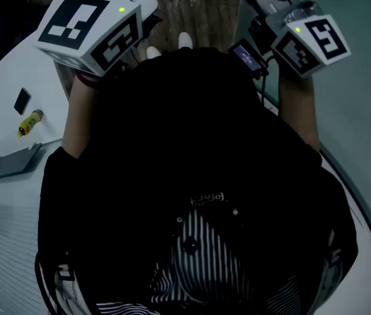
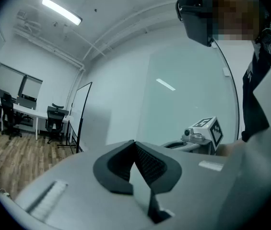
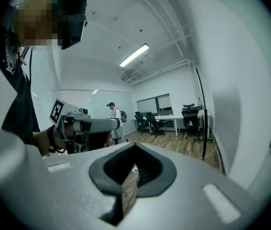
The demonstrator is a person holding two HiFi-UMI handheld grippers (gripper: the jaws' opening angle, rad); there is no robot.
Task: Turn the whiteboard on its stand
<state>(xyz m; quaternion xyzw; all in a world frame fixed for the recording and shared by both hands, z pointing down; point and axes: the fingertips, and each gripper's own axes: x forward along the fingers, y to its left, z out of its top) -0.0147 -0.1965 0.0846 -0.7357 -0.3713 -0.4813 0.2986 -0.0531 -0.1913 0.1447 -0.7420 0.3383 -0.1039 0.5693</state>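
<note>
Your dark shirt (image 1: 192, 149) fills the near view, with both forearms reaching out past it. What I take for the whiteboard (image 1: 47, 97) lies to your left, its edge running near-to-far beside your left forearm. That makes the left tongs (image 2: 137, 169) the nearer pair, while the right tongs (image 3: 133, 174) sit well apart from it. Both pairs are pressed together, gripping nothing. On the board's face sit a grey tray (image 1: 8, 163), a yellow marker (image 1: 29, 122) and a black eraser (image 1: 22, 100).
</note>
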